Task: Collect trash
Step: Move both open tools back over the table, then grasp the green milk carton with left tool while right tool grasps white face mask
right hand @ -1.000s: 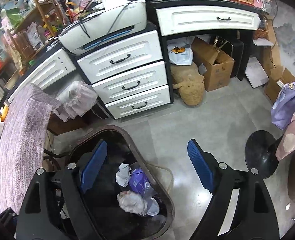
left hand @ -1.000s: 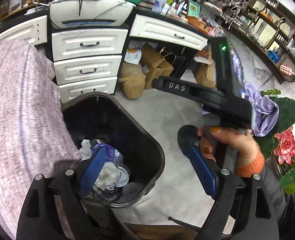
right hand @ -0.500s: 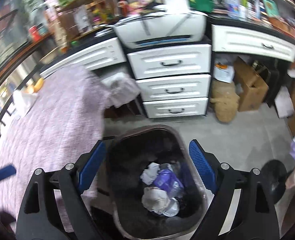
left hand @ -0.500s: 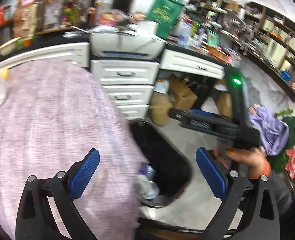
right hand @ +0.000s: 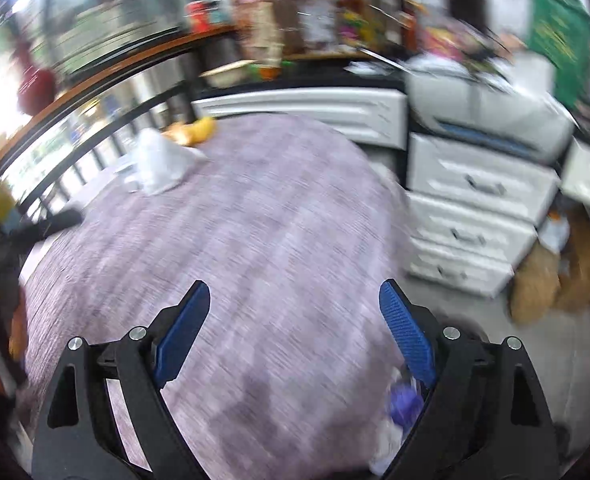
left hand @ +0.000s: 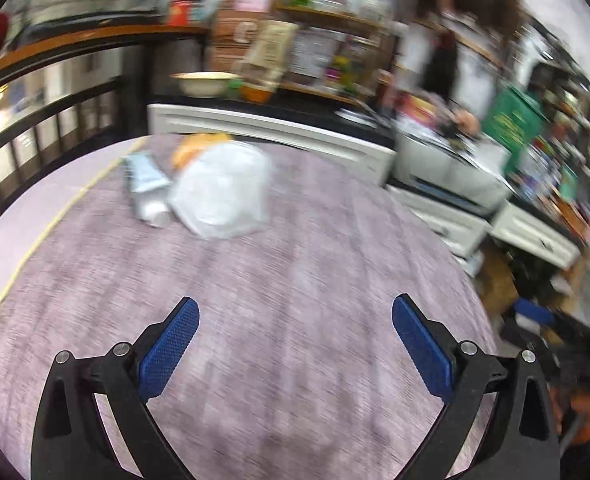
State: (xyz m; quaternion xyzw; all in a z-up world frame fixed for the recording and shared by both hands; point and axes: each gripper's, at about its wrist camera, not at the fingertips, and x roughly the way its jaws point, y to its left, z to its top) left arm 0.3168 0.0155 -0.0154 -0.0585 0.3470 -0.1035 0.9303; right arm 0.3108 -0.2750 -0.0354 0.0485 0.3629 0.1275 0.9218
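A crumpled clear plastic bag lies at the far side of the purple-clothed table, beside a pale tube and something orange. The bag also shows in the right wrist view with the orange thing. My left gripper is open and empty above the table's near part. My right gripper is open and empty above the table's right edge. Trash in the bin peeks out low by the right finger.
White drawers and a printer stand right of the table. Brown bags sit on the floor. A railing runs along the left. Cluttered shelves stand behind. Both views are motion-blurred.
Both grippers have swung up and left from over the bin to over the table. The bin has dropped out of the left view. Both stay open and empty.
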